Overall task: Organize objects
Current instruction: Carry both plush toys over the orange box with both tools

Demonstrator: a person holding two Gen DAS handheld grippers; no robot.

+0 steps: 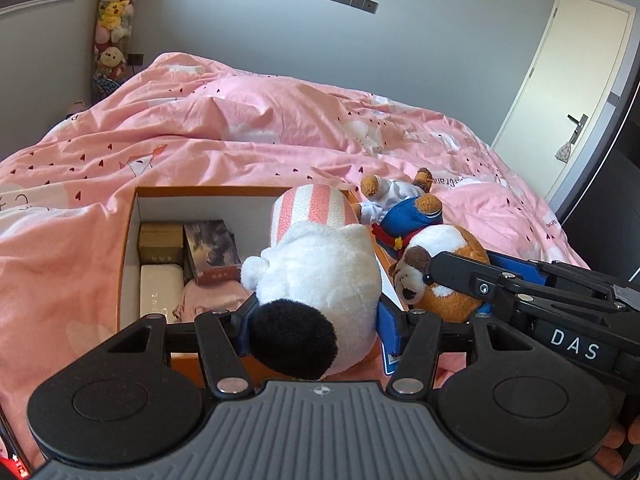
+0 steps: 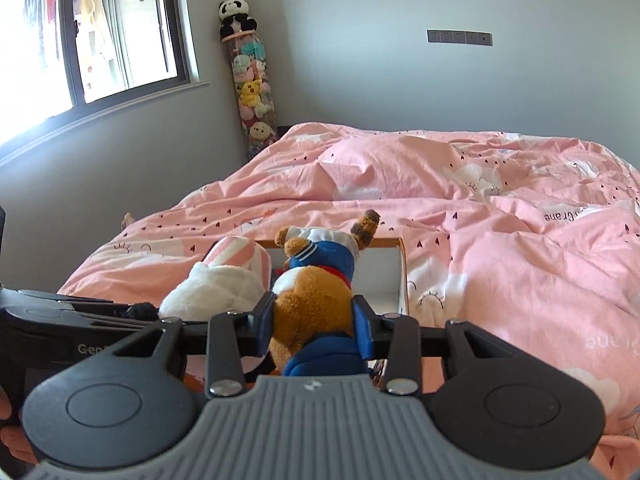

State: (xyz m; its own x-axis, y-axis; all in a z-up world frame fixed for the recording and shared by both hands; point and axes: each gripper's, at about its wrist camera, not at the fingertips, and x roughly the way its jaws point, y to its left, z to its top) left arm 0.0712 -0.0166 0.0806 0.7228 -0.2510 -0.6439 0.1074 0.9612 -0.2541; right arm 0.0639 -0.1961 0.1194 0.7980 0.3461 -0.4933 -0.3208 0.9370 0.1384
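My left gripper (image 1: pixel 316 320) is shut on a white plush (image 1: pixel 320 276) with a black patch and a pink-striped end, held over an orange-rimmed open box (image 1: pixel 132 216) on the bed. My right gripper (image 2: pixel 314 320) is shut on a brown plush dog (image 2: pixel 316 300) in a blue sailor outfit, hanging head toward me above the same box (image 2: pixel 402 264). In the left wrist view the brown dog (image 1: pixel 436 276) and the right gripper's black fingers (image 1: pixel 472 276) sit just right of the white plush. In the right wrist view the white plush (image 2: pixel 216 288) is at the left.
Inside the box lie small cartons (image 1: pixel 210 252), a cream case (image 1: pixel 160 284) and pink cloth. A rumpled pink duvet (image 1: pixel 240 140) covers the bed. A tall clear tube of soft toys (image 2: pixel 254 96) stands in the corner by the window. A white door (image 1: pixel 560 92) is at right.
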